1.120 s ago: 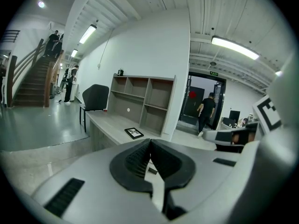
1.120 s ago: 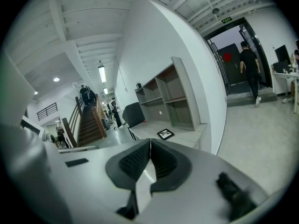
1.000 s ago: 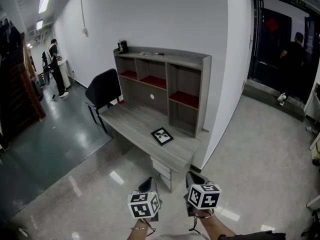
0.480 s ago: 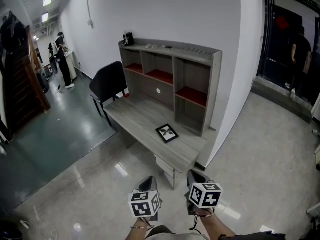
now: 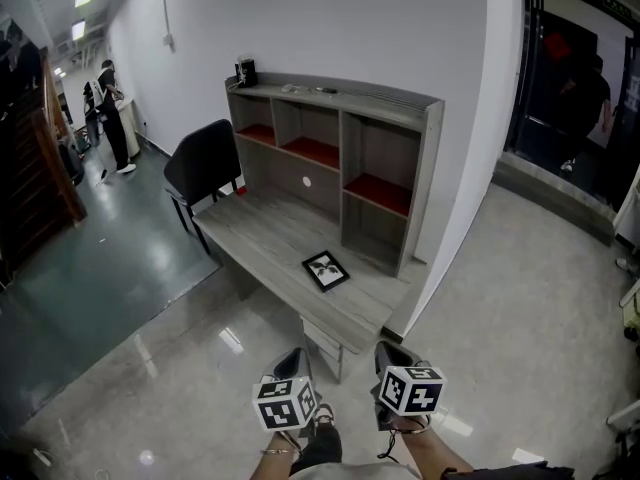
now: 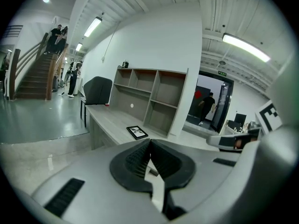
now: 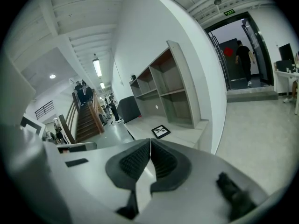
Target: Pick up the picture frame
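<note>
While the small black-edged picture frame (image 5: 325, 270) lies flat on the grey wooden desk (image 5: 255, 230), well apart from both tools, the left gripper (image 5: 293, 366) and right gripper (image 5: 392, 356) are closed on nothing. Arriving with jaws unopened, they would likely shove the flat frame rather than grip it.

Even, cool light falls from ceiling tubes (image 6: 246, 47) at two o'clock in the left gripper view, the glossy floor (image 5: 232, 340) shows pale glare at seven o'clock in the head view, and both gripper views bend fisheye-wise, black-cornered.
</note>
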The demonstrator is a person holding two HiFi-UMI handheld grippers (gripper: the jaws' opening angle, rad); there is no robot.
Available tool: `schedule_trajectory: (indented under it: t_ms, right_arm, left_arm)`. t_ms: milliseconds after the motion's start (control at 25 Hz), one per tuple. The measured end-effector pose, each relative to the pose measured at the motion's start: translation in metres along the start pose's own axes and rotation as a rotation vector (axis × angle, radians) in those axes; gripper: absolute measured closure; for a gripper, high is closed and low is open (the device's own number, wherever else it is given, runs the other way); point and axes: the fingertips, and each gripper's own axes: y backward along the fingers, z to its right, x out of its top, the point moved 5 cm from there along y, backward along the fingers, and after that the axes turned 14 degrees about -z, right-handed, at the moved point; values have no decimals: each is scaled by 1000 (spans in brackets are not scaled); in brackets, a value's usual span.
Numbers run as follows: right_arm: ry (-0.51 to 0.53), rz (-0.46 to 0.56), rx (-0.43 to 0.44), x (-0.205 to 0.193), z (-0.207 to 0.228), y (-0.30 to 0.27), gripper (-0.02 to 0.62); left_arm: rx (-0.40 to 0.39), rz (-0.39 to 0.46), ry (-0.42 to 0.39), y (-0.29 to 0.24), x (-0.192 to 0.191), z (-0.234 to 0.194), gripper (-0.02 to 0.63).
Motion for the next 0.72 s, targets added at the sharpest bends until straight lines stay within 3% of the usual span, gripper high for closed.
schedule_trajectory:
  t_ms: [720]
  right_arm:
    - [12,-8,-55,94,19,-93,563]
  left_arm:
    - [-58,-5,1,-105,93,-32,592]
